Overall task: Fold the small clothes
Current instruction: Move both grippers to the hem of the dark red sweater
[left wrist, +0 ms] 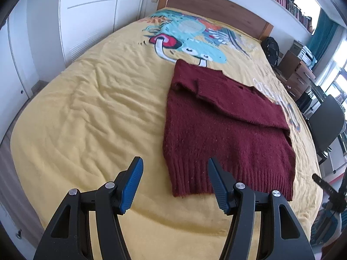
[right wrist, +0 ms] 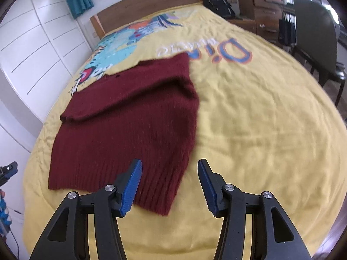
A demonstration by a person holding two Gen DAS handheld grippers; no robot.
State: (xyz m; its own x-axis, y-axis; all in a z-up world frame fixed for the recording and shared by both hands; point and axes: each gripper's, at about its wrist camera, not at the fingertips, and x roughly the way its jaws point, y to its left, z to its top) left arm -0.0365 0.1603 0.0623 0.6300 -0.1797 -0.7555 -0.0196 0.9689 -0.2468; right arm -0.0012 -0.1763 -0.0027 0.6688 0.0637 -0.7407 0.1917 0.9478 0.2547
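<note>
A dark red knitted sweater (left wrist: pixel 225 127) (right wrist: pixel 130 117) lies flat on the yellow bedspread (left wrist: pixel 91 117) (right wrist: pixel 260 117), ribbed hem nearest me, with a sleeve folded across its chest. My left gripper (left wrist: pixel 175 162) hovers open above the hem's near left corner. One blue finger stands over bare bedspread, the other over the ribbing, and nothing is between the pads. My right gripper (right wrist: pixel 169 163) is open above the hem's near right corner, holding nothing. Its left finger is over the ribbing and its right finger over the bedspread. The right wrist view is motion-blurred.
A wooden headboard (left wrist: pixel 216 2) closes the far end of the bed. White wardrobe doors (left wrist: pixel 86 10) line the left side. On the right stand a black backpack (right wrist: pixel 219 3), wooden drawers (right wrist: pixel 260 6) and a dark chair (right wrist: pixel 314 36). The bedspread carries a colourful print (left wrist: pixel 186 36).
</note>
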